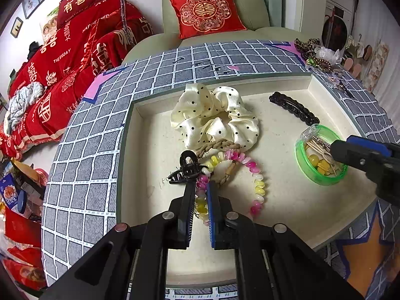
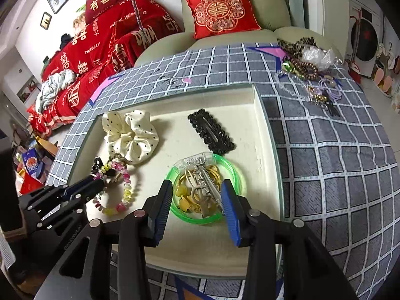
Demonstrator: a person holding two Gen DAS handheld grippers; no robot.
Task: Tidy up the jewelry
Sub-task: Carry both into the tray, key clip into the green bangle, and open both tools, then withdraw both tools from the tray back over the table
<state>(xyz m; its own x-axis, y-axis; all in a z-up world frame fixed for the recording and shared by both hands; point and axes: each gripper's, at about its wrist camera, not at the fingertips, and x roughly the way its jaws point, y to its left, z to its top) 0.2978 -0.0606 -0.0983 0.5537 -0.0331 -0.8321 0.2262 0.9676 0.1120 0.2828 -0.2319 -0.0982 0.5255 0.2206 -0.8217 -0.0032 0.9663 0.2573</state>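
Left gripper point(image 1: 200, 195) pinching coil bracelet point(image 1: 258, 190) near tray's point(image 1: 140, 150) left edge; right gripper point(image 2: 197, 200) spread over green box point(image 2: 231, 167) by right edge. Risks: bracelet snagging black claw clip point(image 1: 186, 170) when lifted; box clipped and tipped.

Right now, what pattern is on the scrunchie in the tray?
Cream satin with small black polka dots; the scrunchie shows best in the left wrist view.
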